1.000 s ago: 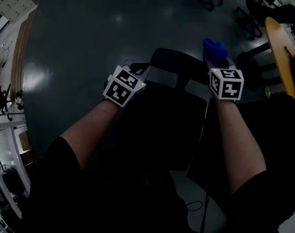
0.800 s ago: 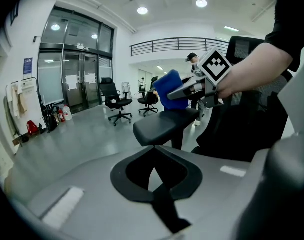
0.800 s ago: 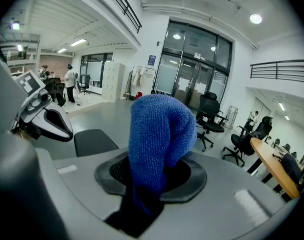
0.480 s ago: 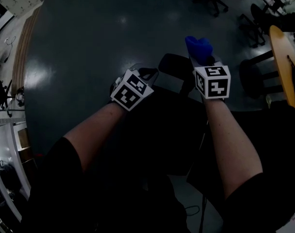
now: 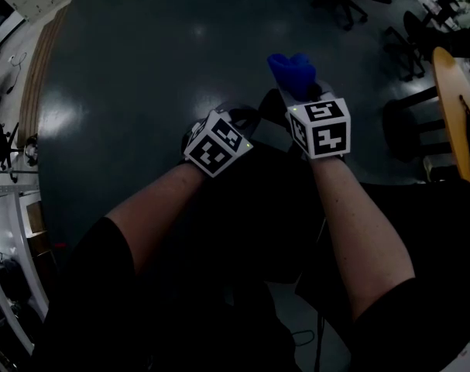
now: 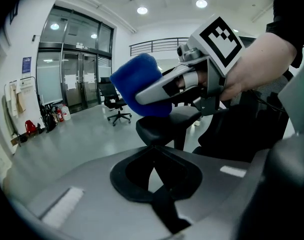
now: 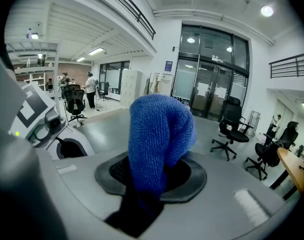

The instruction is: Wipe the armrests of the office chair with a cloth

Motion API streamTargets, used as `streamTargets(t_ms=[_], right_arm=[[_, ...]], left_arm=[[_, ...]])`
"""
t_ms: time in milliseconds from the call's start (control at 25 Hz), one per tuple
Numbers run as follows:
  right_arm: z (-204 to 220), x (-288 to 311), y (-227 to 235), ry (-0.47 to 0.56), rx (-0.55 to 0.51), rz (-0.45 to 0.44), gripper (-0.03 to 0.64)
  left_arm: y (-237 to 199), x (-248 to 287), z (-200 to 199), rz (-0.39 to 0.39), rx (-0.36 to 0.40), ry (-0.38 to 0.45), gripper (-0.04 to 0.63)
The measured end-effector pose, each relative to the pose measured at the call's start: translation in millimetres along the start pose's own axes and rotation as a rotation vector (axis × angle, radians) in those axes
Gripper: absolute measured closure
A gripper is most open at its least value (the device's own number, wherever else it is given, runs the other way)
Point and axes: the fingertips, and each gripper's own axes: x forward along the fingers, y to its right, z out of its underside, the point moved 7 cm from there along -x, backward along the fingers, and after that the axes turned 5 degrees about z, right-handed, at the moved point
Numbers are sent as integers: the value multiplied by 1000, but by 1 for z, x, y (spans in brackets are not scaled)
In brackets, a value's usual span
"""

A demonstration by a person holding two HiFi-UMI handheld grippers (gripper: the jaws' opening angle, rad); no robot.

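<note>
Right gripper (image 5: 304,93): jaws clamped on blue cloth (image 7: 159,134). The cloth bunches up out of the jaws in 1 rounded lump.

Left gripper (image 5: 233,118): jaws together, nothing between them.

Seen from the left gripper view, the cloth sits right over the black armrest (image 6: 167,126) pad. Can't tell if it's touching or just above. In the head view the 2 grippers are close together over the black chair (image 5: 258,208), cloth out ahead of the right one.

Writing: each gripper cube carries only black-and-white square markers, no text. Blue sign (image 7: 169,65) is beside the glass doors (image 7: 212,84), print too small to read. Papers on the left wall in the left gripper view are unreadable as well.

More office chairs (image 7: 232,121) stand on the floor near the doors.
</note>
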Motion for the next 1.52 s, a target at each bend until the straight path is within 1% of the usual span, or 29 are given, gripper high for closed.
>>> streamTargets(t_ms=[200, 320, 400, 440, 520, 640, 720, 840, 920, 1000, 1080, 1120, 1200, 1360, 1520], right_arm=[[-13, 1, -23, 43, -30, -85, 482], [-25, -12, -33, 104, -49, -151, 482], [-33, -28, -33, 153, -36, -169, 480], [-35, -38, -28, 177, -20, -162, 480], [-31, -59, -9, 210, 32, -111, 480], [-12, -82, 27, 211, 140, 8, 482], [4, -93, 48, 192, 169, 88, 482], [32, -112, 80, 124, 143, 218, 482], [54, -122, 100, 34, 102, 311, 481], [77, -125, 110, -67, 77, 363, 481], [95, -123, 107, -125, 78, 355, 482], [100, -122, 101, -131, 87, 341, 482], [100, -119, 87, -115, 112, 318, 482], [86, -111, 66, -57, 158, 277, 482], [70, -96, 45, -16, 168, 239, 482]], left_arm=[[-1, 2, 0, 4, 8, -5, 575], [-1, 1, -1, 9, 14, -13, 575], [-1, -1, 0, 11, 19, -18, 576], [-1, -1, 0, 11, 21, -20, 577], [0, 0, -3, 13, 25, -19, 575], [-3, -2, -5, 14, 29, -16, 575], [-6, -5, -3, 11, 29, -16, 576], [-10, -5, -1, 7, 30, -22, 576], [-11, -3, -1, 3, 34, -29, 576], [-12, -1, -1, 0, 42, -37, 576], [-10, 1, -3, 3, 49, -36, 575], [-9, 2, -6, 5, 52, -30, 576], [-9, 1, -11, 5, 56, -16, 576], [-9, 1, -11, -2, 43, -9, 577], [-7, 1, -11, 3, 51, -4, 577]])
